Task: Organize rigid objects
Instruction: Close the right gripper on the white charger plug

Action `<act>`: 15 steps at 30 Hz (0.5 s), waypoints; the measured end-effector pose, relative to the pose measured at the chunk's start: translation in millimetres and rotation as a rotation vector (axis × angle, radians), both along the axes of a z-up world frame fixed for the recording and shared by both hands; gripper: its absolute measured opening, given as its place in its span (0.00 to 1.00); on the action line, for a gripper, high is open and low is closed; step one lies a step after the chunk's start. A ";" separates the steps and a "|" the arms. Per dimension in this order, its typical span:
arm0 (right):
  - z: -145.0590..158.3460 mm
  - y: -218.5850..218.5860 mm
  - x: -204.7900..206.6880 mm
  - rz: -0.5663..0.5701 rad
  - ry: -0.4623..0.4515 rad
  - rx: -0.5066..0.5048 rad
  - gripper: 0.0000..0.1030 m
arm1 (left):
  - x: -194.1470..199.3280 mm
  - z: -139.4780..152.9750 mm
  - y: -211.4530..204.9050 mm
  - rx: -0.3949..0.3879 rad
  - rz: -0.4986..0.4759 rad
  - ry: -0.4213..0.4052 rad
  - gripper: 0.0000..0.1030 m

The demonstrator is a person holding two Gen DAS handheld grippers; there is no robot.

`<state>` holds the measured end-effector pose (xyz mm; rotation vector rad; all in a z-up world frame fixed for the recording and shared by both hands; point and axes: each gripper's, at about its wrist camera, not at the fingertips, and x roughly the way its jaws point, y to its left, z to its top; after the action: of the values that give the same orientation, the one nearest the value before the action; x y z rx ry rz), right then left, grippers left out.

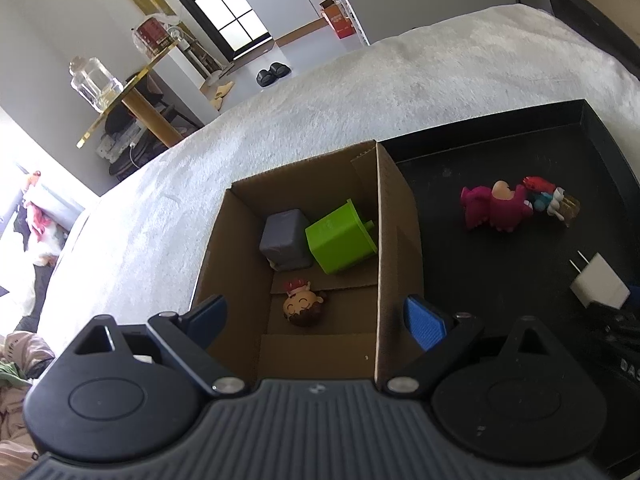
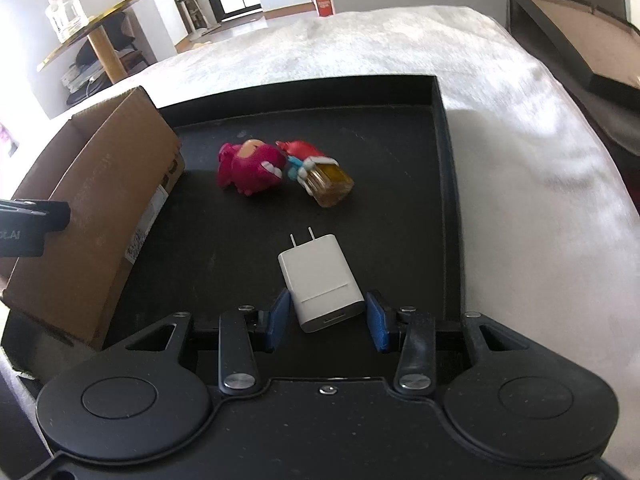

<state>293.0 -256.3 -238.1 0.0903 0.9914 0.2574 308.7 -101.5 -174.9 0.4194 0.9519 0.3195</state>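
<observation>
In the left wrist view, the left gripper [image 1: 316, 318] hangs with its jaws spread wide and empty above the cardboard box [image 1: 394, 208], inside which lie a grey cube [image 1: 282, 242], a green block [image 1: 340, 238] and a small doll head [image 1: 302, 304]. In the right wrist view, to the right of that box on the black tray [image 2: 440, 200], the right gripper [image 2: 327, 316] pinches the white charger [image 2: 322, 282] between its blue pads, while a pink figure [image 2: 250, 168] and a red figure on a yellow base [image 2: 320, 172] lie touching farther along the tray.
</observation>
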 end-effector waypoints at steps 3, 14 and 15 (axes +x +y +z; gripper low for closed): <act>5.2 -0.5 -6.4 0.026 0.001 -0.012 0.42 | -1.0 0.5 -2.2 0.010 0.002 -0.003 0.92; -2.7 17.3 -2.5 0.104 -0.023 -0.063 0.58 | -1.8 0.6 -2.0 0.001 0.010 0.000 0.92; -4.8 17.6 -2.1 0.104 -0.025 -0.066 0.58 | -2.5 1.4 -0.2 -0.009 0.014 0.001 0.92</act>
<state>290.9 -238.7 -242.9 -0.0247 0.9803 0.3201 306.2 -101.7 -173.5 0.4043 0.9574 0.3276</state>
